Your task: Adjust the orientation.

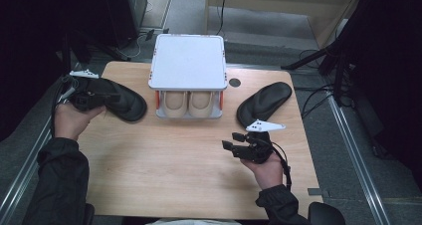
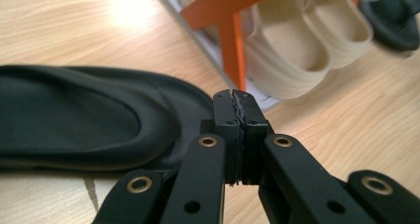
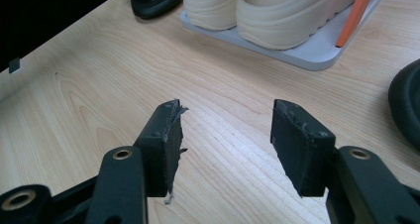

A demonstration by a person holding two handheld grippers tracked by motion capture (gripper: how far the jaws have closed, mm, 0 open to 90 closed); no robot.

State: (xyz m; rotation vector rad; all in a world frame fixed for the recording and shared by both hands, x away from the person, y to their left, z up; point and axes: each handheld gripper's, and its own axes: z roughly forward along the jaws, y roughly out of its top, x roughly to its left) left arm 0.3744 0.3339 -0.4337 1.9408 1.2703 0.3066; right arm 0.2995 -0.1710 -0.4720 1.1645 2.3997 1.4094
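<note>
Step in hand, by the look of it: pickup of the left black slipper (image 1: 130,105), presumably for the rack (image 1: 188,60).

Left tool (image 2: 236,105): pads pressed together, no gap. Sits low at the slipper's near rim, with the rim just beside the left jaw. No slipper material seen between the pads in the left gripper view, so can't confirm a hold. Looks like a closure next to the rim, not on it.

Right tool (image 3: 225,120): jaws wide apart, nothing between them. Hangs over bare bench (image 1: 164,170), near the right black slipper (image 1: 263,103) but not touching.

Where things are:
- Left slipper flat on the bench, left of the rack and well clear of it, sole down, opening up.
- Right slipper flat on the bench, right of the rack, lying at an angle.
- Rack at the back centre of the bench. Lower shelf taken by a pair of beige clogs (image 1: 189,103); white top shelf bare.

Slipper look: matte black, soft, low profile, smooth dished footbed, thin rounded rim. Likely to flex and droop if held by one edge.

Next move probably calls for:
- Reopening the left tool, straddling the rim, closing again.
- Checking the pinch before lifting.
- Clearing the rack's top edge, then setting down flat on the top shelf.
</note>
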